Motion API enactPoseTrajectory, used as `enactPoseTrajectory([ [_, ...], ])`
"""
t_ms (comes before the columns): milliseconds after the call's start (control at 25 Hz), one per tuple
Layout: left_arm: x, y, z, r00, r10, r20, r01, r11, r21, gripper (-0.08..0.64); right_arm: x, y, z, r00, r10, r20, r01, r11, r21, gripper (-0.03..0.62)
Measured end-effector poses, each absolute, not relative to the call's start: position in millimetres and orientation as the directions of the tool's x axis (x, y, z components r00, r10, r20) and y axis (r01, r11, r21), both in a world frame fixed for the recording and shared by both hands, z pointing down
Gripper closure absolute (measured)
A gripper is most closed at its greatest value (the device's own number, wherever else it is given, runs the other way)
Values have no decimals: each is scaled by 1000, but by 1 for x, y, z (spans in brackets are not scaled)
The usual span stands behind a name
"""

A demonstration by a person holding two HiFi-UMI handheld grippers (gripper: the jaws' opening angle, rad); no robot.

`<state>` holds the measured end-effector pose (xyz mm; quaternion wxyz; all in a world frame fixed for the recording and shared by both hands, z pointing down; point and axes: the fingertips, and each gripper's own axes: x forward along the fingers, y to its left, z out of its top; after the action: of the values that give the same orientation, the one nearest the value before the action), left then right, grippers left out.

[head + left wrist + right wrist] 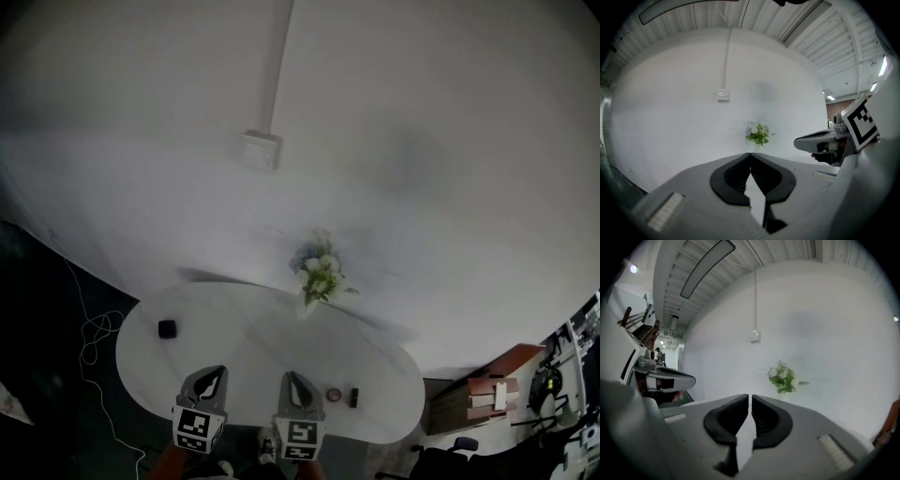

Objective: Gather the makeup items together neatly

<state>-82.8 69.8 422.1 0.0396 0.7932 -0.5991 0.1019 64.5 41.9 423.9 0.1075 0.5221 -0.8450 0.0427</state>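
Nearest, at the table's near edge, two grippers are held side by side. The left gripper (750, 154) has its jaw tips touching and holds nothing. The right gripper (750, 397) shows only a thin slit between its pads and is also empty. The white oval table (253, 347) carries three small makeup items. One black item (167, 328) lies alone at the left. A round item (334, 395) and a dark tube (354, 397) lie close together, just right of the right gripper. One bunch of flowers (319, 272) stands at the far edge. On the wall beyond is one wall box (261, 150).
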Motion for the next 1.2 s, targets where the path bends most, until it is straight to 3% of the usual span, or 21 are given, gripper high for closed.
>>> enactPoseTrajectory([
  [80,-93,80,422,239,-949,206,-965,-256,-57,549,52,48,422,-451,-865,218,-882,469,36,584],
  [640,-132,90,425,149,-966,211,-986,-160,-38,549,-2,42,427,-566,-792,231,-807,589,43,586],
  [1200,-207,83,430,-184,-953,239,-983,177,-51,549,-103,1,439,-806,-529,264,-544,839,22,586],
])
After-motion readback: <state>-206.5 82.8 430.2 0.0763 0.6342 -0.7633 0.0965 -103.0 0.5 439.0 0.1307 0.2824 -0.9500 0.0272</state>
